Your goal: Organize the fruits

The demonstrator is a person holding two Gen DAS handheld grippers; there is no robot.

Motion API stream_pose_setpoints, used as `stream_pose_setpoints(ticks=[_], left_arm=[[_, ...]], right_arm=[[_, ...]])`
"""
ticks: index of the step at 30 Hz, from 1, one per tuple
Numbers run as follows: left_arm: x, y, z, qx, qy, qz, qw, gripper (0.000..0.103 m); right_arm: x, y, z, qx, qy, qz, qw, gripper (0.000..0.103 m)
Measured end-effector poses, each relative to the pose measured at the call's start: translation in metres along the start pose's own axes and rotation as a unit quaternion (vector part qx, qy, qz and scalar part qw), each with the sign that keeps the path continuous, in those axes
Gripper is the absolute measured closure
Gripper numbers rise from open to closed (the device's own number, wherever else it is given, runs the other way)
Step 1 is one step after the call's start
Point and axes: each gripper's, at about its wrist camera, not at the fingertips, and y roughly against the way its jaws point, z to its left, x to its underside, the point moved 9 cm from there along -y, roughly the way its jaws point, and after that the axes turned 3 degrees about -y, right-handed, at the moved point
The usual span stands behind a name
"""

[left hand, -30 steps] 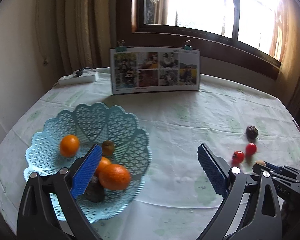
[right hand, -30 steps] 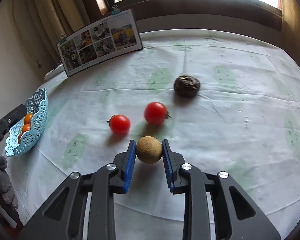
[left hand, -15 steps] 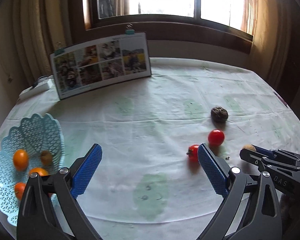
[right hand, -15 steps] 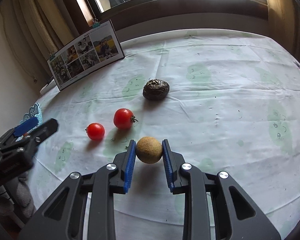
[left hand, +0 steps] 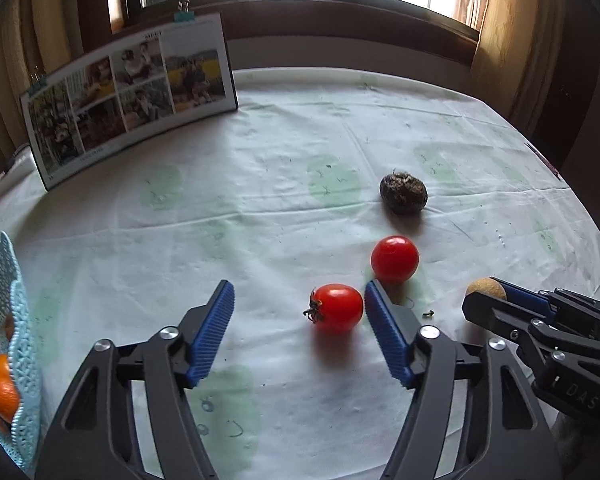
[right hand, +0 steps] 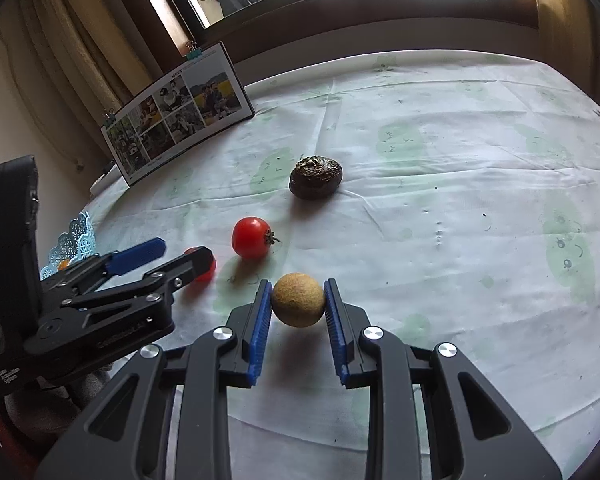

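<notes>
The left gripper (left hand: 299,320) is hanging spread wide just above the tablecloth (left hand: 280,208), with the near tomato (left hand: 335,307) sitting between its blue pads, close to the right one. The far tomato (left hand: 394,259) is lying just beyond that pad, and a dark fruit (left hand: 403,193) farther back. The right gripper (right hand: 297,304) is clenching a tan fruit (right hand: 298,299) between both pads, near the tomatoes on their right. The basket (left hand: 4,280) holding oranges (left hand: 2,396) is sitting at the far left edge.
</notes>
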Motion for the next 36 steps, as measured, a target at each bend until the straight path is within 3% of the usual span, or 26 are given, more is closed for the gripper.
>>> stream_pose_setpoints(ticks=[5,10,21,36], left_arm=[[0.004,-0.007,-0.001,0.011,0.005,0.010,0.9999,0.049],[0.004,-0.005,-0.005,0.025,0.003,0.007,0.9997,0.069],[0.008,0.006,-0.004,0.028,0.016,0.000,0.9995,0.073],[-0.004,0.056,0.037,-0.069,0.031,-0.063,0.9951,0.073]], right_arm=[[0.001,-0.001,0.001,0.001,0.002,0.002,1.000,0.076],[0.001,-0.002,0.001,0.004,0.003,0.002,1.000,0.076],[0.000,0.000,0.001,0.005,0.007,-0.005,1.000,0.076],[0.000,0.001,0.002,0.005,0.010,-0.009,1.000,0.076]])
